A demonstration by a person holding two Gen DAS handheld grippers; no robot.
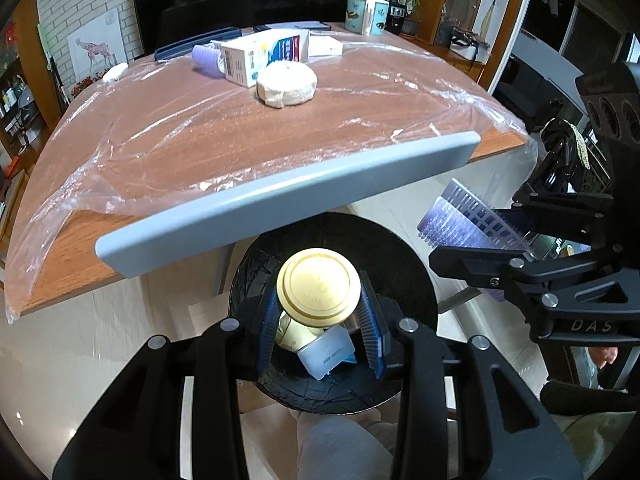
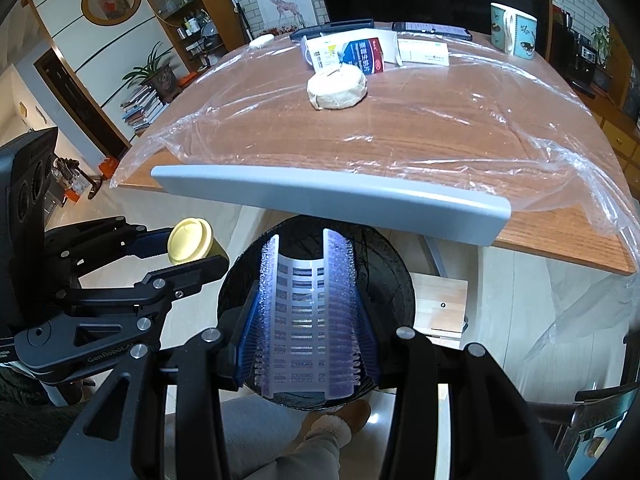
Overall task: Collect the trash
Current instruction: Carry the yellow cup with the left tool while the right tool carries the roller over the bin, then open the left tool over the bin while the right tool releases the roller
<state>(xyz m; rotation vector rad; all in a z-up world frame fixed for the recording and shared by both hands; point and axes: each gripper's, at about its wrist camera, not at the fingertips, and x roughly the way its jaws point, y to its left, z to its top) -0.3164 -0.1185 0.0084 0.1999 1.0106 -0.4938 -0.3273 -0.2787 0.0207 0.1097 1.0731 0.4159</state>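
My left gripper (image 1: 320, 312) is shut on a small jar with a pale yellow lid (image 1: 319, 287), held over the black-lined trash bin (image 1: 416, 280) on the floor. Inside the bin lie a translucent plastic box (image 1: 326, 354) and cream scraps. My right gripper (image 2: 308, 308) is shut on a purple plastic hair roller (image 2: 306, 312), held over the same bin (image 2: 394, 276). The right gripper also shows in the left wrist view (image 1: 480, 240), with the roller (image 1: 464, 220). The left gripper and jar (image 2: 190, 240) show in the right wrist view.
A wooden table (image 1: 180, 128) under clear plastic film carries a round wrapped cake (image 1: 286, 85), a carton (image 1: 260, 58), another purple roller (image 1: 206, 60), small boxes and a mug (image 1: 366, 14). A grey chair back (image 1: 288, 196) stands between table and bin. My foot (image 2: 340, 420) is beside the bin.
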